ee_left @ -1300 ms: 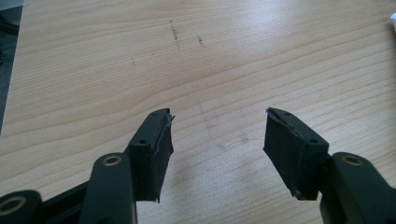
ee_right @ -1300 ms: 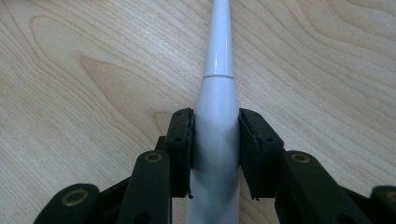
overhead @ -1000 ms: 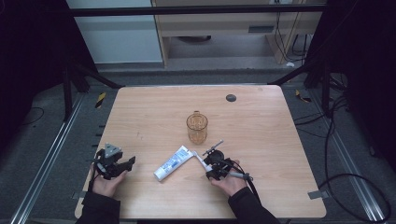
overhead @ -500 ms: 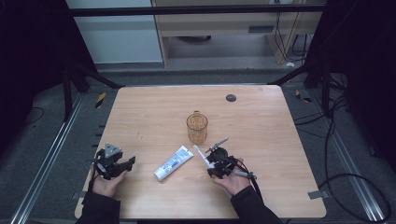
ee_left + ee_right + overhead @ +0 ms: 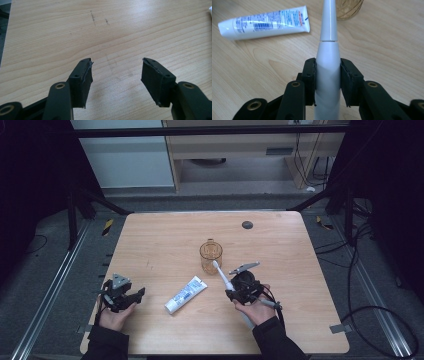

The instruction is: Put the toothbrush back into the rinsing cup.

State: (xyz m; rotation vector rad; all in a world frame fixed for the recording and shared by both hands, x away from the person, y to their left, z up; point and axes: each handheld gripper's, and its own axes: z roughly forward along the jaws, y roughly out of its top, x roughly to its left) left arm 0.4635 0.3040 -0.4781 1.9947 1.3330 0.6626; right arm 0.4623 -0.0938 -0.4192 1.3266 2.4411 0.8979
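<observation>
The wooden tabletop is carrying only a few things, all gathered in its middle and towards the near edge, within reach of both hands. The amber glass cup is standing upright near the centre, probably waiting as the place for the brush. The white toothpaste tube is lying flat between the cup and the near edge, slanted, untouched.

The right tongs are clenching the white electric toothbrush around its thick body; in the right gripper view the pads are pressing both sides of the toothbrush, so it cannot slip while being carried. Its head is pointing towards the cup, just beside the rim; whether it is touching the glass I cannot tell from the high view.

The left tongs are resting by the near left corner, released, with bare wood between the jaws, so that hand is only waiting.

Compared with one second earlier, the right hand is rising a little and the brush is now tilting up off the tabletop, while the left hand, the cup and the tube are keeping their places.
</observation>
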